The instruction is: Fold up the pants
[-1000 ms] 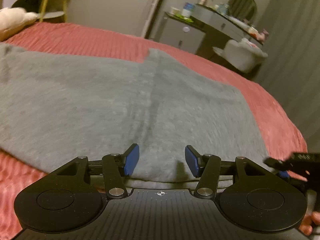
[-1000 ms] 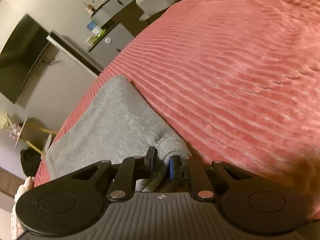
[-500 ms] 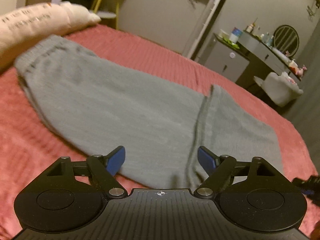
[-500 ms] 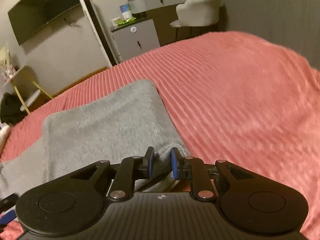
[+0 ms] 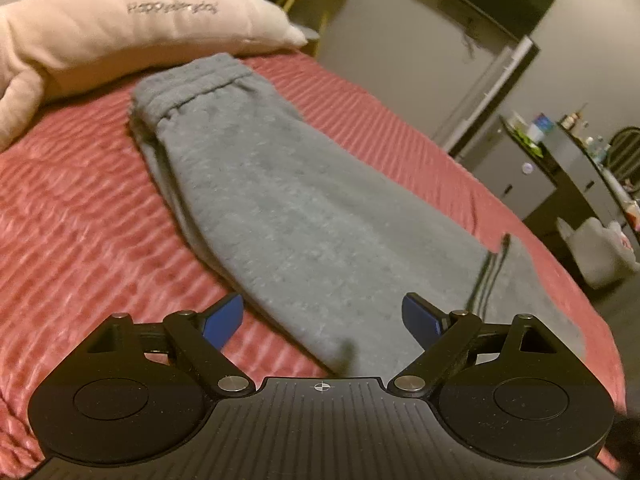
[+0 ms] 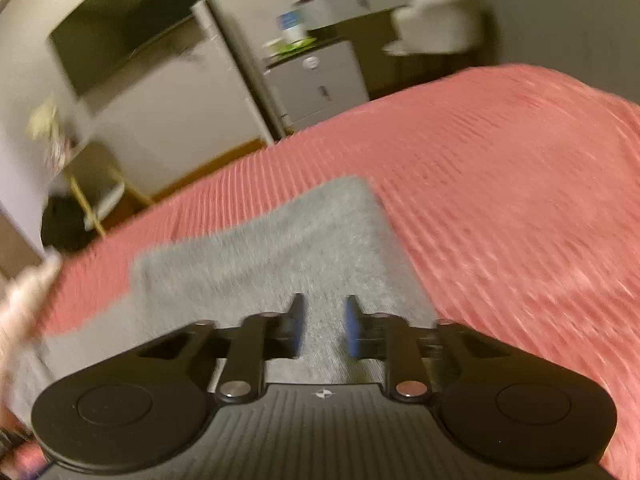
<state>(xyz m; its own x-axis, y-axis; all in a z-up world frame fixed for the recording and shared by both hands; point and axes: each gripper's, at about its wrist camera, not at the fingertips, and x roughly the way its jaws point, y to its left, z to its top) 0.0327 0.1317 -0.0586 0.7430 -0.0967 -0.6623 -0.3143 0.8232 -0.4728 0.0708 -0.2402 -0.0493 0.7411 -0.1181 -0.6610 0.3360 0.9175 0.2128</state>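
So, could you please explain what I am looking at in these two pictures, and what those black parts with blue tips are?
Each picture comes from a camera on a hand-held two-finger gripper, looking forward along its fingers; a person carries one in each hand. The left gripper has its jaws opening wide and grips nothing. Ahead of it, grey pants lie on a red bedspread, waistband near a cream pillow. The right gripper is nearly closed over the pants; blur hides whether it pinches the cloth.
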